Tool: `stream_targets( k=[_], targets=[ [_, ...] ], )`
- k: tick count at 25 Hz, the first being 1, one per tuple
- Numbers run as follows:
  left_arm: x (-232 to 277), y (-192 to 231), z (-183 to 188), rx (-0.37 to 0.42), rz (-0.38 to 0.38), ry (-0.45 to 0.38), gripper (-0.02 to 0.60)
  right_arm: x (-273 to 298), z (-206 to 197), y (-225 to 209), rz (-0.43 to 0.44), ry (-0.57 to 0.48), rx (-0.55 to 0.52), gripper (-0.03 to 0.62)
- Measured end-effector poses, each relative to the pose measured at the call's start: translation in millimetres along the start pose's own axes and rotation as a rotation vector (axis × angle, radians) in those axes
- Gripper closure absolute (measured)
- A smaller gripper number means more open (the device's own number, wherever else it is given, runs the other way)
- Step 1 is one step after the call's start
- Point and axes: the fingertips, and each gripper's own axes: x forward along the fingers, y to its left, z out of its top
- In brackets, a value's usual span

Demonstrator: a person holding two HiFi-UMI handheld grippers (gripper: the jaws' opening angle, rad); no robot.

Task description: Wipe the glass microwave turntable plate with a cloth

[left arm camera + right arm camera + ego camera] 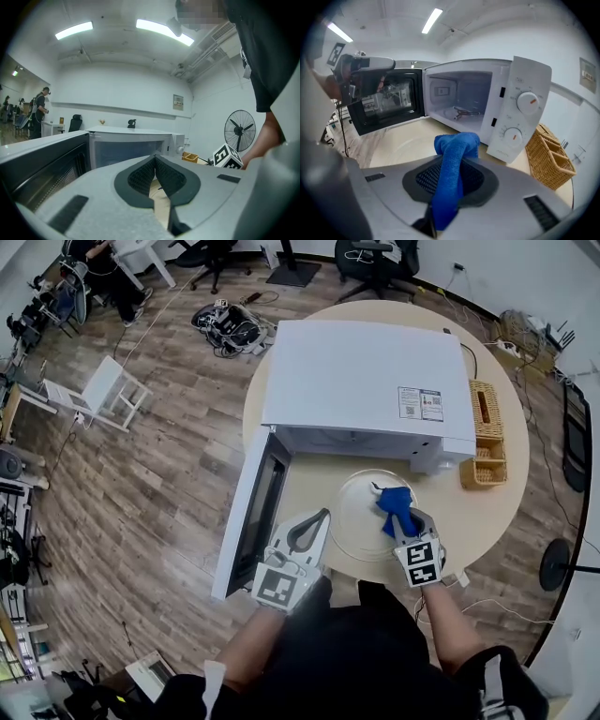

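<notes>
On round pale wooden table (492, 521): boxy white microwave (366, 381), door open. Flat before it, clear glass turntable plate (354, 521). Beside, woven wicker basket (486, 442). Right gripper (403, 521) clamping plush blue cloth (392, 502) over plate. Left gripper (324, 514) closed, empty.
</notes>
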Motion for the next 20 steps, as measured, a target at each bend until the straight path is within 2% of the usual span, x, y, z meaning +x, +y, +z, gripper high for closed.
stream_targets(
  k=[6, 11, 16, 20],
  targets=[
    [-12.7, 10.4, -4.4, -0.002, 0.024, 0.001, 0.575, 12.9, 24.5, 53.7, 0.125, -0.026, -0.018, 0.525],
    [-23.6, 18.5, -7.5, -0.019, 0.047, 0.003, 0.575, 27.2, 27.6, 99.0, 0.206, -0.009, -0.024, 0.526],
    [-39.1, 25.9, -12.5, -0.037, 0.071, 0.008, 0.575, 43.8, 15.5, 128.7, 0.255, 0.048, 0.03, 0.525],
    [-42.7, 28.3, -15.8, -0.048, 0.077, 0.012, 0.575, 55.9, 5.0, 146.0, 0.275, 0.115, -0.048, 0.527]
  ],
)
